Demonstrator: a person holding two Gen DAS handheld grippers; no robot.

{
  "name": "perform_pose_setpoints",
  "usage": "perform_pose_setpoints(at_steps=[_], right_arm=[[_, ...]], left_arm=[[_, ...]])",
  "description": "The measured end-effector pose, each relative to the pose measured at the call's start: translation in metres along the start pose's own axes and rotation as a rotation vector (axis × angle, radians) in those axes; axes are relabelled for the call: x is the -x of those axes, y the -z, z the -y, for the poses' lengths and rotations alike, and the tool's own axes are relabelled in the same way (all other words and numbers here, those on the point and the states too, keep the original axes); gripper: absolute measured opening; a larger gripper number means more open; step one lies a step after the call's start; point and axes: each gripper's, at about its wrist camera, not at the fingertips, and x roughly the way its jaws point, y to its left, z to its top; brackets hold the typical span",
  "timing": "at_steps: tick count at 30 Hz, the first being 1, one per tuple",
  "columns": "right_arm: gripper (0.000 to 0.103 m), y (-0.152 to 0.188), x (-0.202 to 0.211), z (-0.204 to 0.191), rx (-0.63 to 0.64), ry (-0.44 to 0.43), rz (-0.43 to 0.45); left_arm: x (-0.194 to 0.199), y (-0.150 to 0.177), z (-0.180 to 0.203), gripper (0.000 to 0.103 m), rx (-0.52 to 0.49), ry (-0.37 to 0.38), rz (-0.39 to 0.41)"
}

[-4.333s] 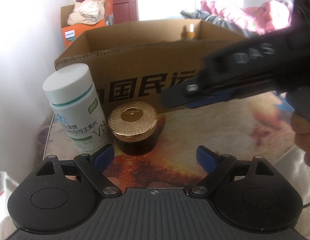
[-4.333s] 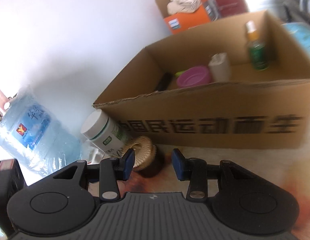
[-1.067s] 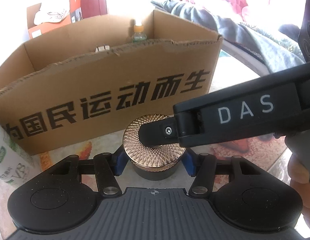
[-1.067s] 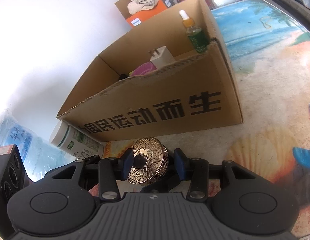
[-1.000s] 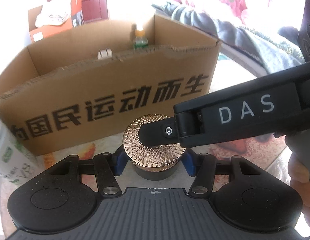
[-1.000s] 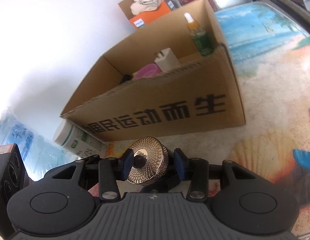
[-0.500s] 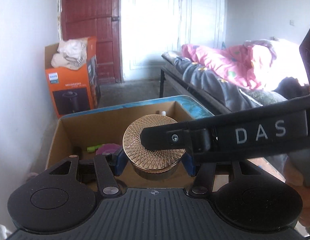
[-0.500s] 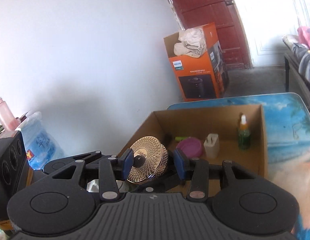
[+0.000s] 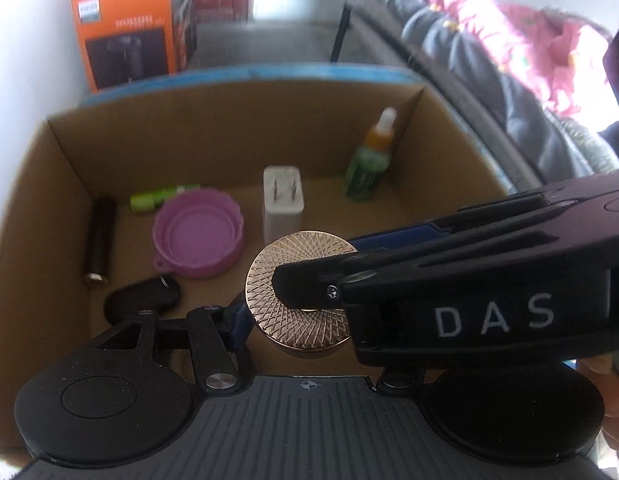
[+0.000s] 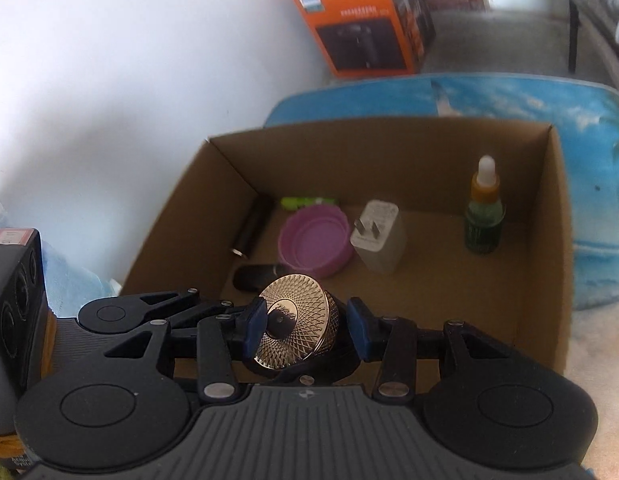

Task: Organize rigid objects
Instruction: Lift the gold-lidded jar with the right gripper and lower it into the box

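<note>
Gold-lidded jar (image 9: 305,300), dark-bodied, round, its flat lid cut with a fine woven-line pattern and a small raised disc at the centre; sits low and squat, tilted in the right wrist view so the lid faces up and to the left. Location: held in the air over the near middle of the cardboard box (image 9: 37,216), lower centre of both frames, not yet set down. Held by both tools at once: left gripper (image 9: 309,312) closed on the jar's sides, only its left blue pad showing beside the lid; right gripper (image 10: 305,330) at a middling width with a blue pad on either side of the jar, seemingly pressing it, its black finger crossing the lid in the left wrist view. Box contents already stored: purple round lid (image 9: 199,236) lying open side up, left of centre; white plug adapter (image 9: 282,204) standing just right of it; green dropper bottle (image 9: 369,164) upright near the far right corner; lime-green tube (image 9: 161,198) by the far wall; black cylinder (image 9: 100,240) along the left wall; black fob (image 9: 143,304) at near left. Progress, as judged: well along, six items boxed, this jar mid-delivery; remaining are lowering it onto the bare cardboard floor at near right and releasing. Outside the box: orange carton (image 10: 361,20) in the upper frame, blue seascape counter (image 10: 509,96) under the box
</note>
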Motion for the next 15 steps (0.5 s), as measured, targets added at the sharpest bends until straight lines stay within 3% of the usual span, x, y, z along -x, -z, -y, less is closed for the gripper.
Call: perform_pose_setpoints(at_steps=[8, 15], right_arm=[[0.047, -0.008, -0.026, 0.004, 0.016, 0.035, -0.094], [0.047, -0.010, -0.030, 0.002, 0.040, 0.059, -0.076]], left_arm=[[-0.023, -0.007, -0.005, 0.056, 0.057, 0.025, -0.141], [-0.019, -0.008, -0.010, 0.062, 0.094, 0.058, -0.123]])
